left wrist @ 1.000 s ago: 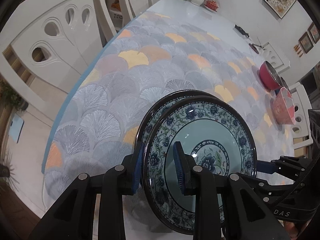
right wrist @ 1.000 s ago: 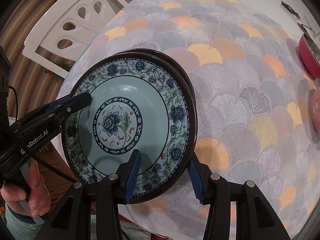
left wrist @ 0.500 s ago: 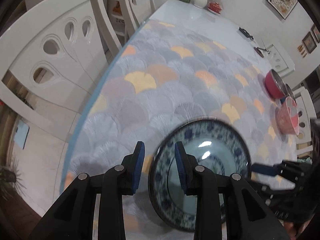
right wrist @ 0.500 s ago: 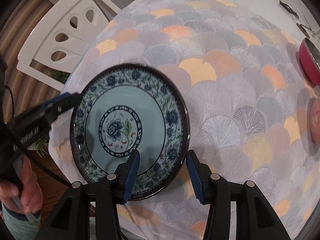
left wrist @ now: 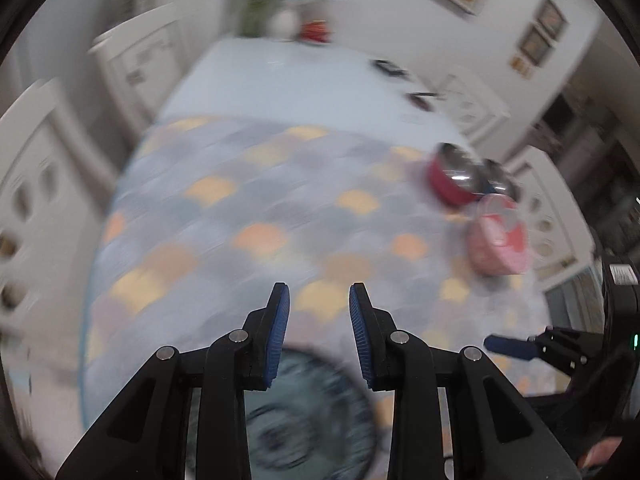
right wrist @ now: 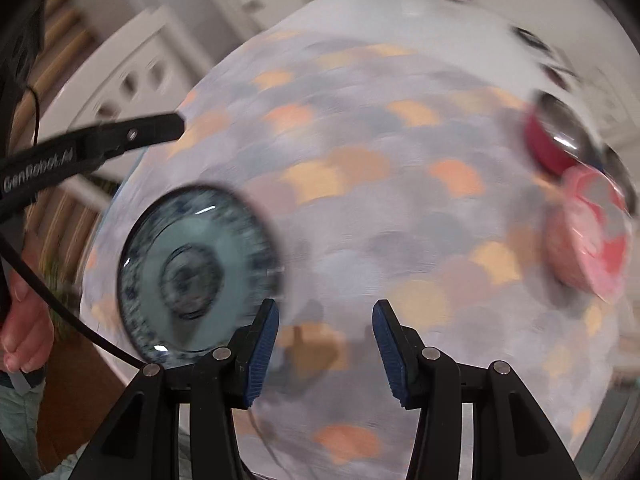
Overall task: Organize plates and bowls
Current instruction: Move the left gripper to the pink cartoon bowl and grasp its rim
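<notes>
The blue floral plates (right wrist: 196, 276) lie stacked near the table's front left edge; in the left wrist view the stack (left wrist: 308, 412) shows blurred below my fingers. My left gripper (left wrist: 319, 334) is open and empty above and behind the stack; it also shows in the right wrist view (right wrist: 160, 128). My right gripper (right wrist: 324, 354) is open and empty, just right of the plates; it also shows in the left wrist view (left wrist: 508, 346). A red bowl (left wrist: 452, 176) and a pink patterned bowl (left wrist: 498, 236) stand at the far right of the table. Both views are motion-blurred.
The table carries a fan-patterned cloth (right wrist: 360, 200). White chairs (left wrist: 36, 184) stand along the left and another chair (left wrist: 548, 216) at the right. A vase and small items (left wrist: 288, 16) sit at the far end.
Both grippers have let go of the plate, which now lies on the other plate. Both grippers have risen and pulled back from the stack.
</notes>
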Tool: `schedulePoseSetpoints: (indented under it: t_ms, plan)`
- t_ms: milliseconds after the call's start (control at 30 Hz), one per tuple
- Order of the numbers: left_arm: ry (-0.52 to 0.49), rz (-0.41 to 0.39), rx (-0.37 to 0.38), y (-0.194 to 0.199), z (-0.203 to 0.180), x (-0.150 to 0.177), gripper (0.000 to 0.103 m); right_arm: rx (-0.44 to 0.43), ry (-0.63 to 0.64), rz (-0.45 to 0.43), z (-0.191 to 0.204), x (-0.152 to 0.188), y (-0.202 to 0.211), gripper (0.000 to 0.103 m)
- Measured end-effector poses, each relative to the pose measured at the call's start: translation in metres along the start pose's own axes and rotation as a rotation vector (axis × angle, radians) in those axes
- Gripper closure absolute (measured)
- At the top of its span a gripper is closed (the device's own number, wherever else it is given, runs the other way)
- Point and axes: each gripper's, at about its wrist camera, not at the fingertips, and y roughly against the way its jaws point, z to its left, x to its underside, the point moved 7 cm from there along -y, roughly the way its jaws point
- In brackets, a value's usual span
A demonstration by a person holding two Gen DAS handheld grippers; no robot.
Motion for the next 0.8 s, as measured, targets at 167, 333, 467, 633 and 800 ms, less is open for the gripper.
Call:
schedulePoseSetpoints:
  t_ms: [167, 333, 467, 633, 800]
  plan:
    - [-0.111, 0.027, 0.123, -0.026, -0.081, -0.028, 0.059, 0.049, -0.248, -0.115, -0.104, 0.001, 0.046, 0.046]
    - [-0.124, 0.055, 0.203, -0.057, -0.151, -0.045, 0.031, 0.055, -0.441, -0.206, -0.210, 0.001, 0.076, 0.020]
    - [-0.096, 0.112, 0.227, -0.092, -0.191, -0.045, 0.031, 0.010, -0.492, -0.189, -0.264, -0.013, 0.068, 0.020]
    - [-0.071, 0.180, 0.184, -0.137, -0.213, -0.035, 0.035, -0.011, -0.458, -0.151, -0.309, -0.030, 0.043, 0.020]
    - [-0.026, 0.226, 0.136, -0.167, -0.217, -0.022, 0.051, -0.024, -0.368, -0.100, -0.318, -0.040, 0.006, 0.023]
